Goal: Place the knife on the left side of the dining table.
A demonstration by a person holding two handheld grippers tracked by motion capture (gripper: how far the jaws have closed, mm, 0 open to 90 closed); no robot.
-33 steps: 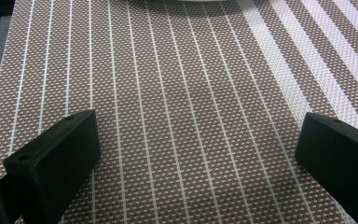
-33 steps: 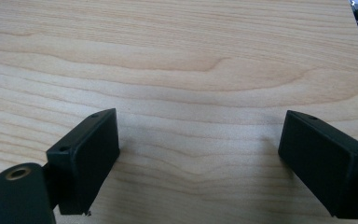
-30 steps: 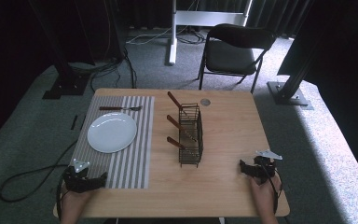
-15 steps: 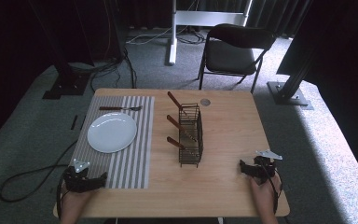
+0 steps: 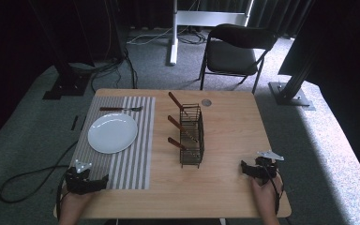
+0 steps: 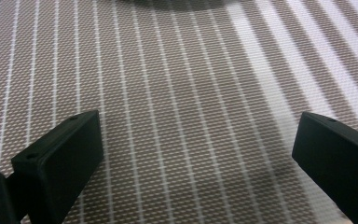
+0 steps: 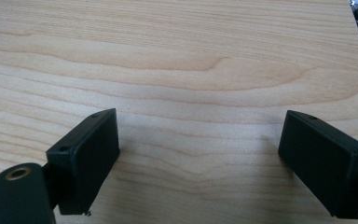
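Note:
A white plate [image 5: 112,132] lies on a striped placemat [image 5: 136,159] at the table's left, with a fork [image 5: 121,108] beyond it. A black wire caddy [image 5: 191,136] stands mid-table holding three wooden-handled utensils [image 5: 176,123]. My left gripper [image 5: 104,179] rests at the placemat's near edge, held by a hand; in the left gripper view its jaws stand wide apart over the mat weave [image 6: 191,116], nothing between them. My right gripper [image 5: 243,168] sits near the table's front right; its jaws spread wide over bare wood [image 7: 200,93].
A small round disc [image 5: 206,102] lies near the table's far edge. A black chair [image 5: 236,51] stands behind the table, with a white stand post [image 5: 173,28] and cables [image 5: 28,178] on the grey carpet. A metal frame foot [image 5: 288,89] is at right.

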